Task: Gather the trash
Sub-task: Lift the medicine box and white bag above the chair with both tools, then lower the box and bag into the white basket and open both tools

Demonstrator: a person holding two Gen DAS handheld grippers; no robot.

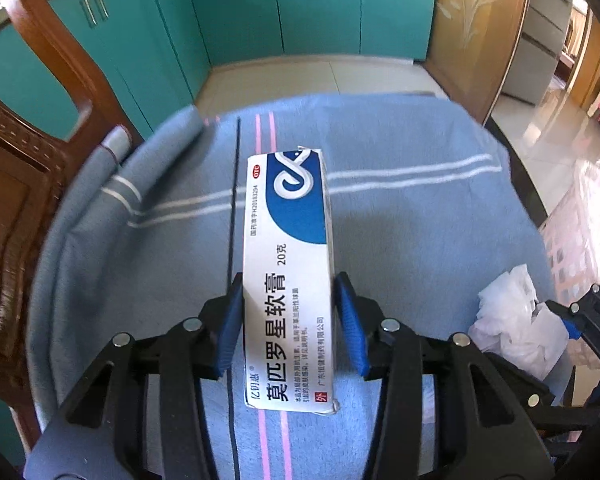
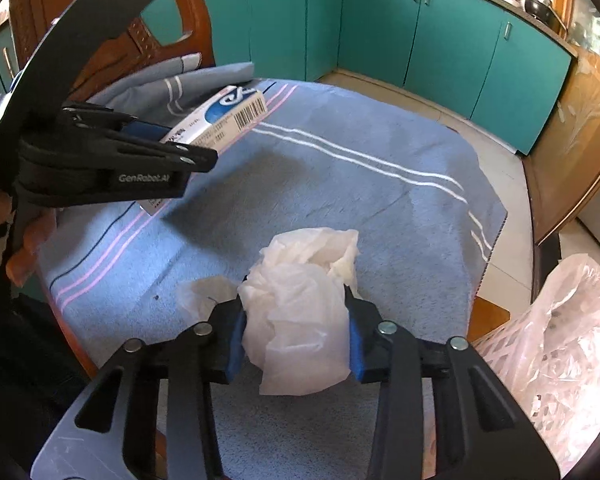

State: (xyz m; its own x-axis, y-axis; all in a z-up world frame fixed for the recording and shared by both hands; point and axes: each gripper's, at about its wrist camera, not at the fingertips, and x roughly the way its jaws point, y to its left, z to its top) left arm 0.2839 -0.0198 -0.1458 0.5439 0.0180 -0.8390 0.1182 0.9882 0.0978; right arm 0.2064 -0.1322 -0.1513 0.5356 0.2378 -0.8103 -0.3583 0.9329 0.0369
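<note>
Blue towel (image 2: 340, 184) spread over table, pink and white stripes across it. Left gripper (image 1: 288, 320) clamped on white-and-blue ointment box (image 1: 288, 280), pads w/ the box between them near its close end, far end sticking out over the towel. From right-wrist view the box (image 2: 224, 114) looks lifted off the cloth, tilted up toward far side, shadow on towel below. Right gripper (image 2: 296, 336) pinched on crumpled white tissue wad (image 2: 300, 320), pads pressed into both sides; the wad bulges out far and near of the grip. Can't tell if the tissue is off the towel yet.

Basket lined w/ clear plastic bag (image 2: 556, 344) sits just off table's right edge, near side; likely the bin.

Judging step in hand: carry both to the bin. Best to keep squeeze steady on the box since grip sits at one end and could pivot. Tissue soft, so hold firm, move right-side item first as it's closest, release only once well over the bag opening. Avoid snagging the towel while lifting.
</note>
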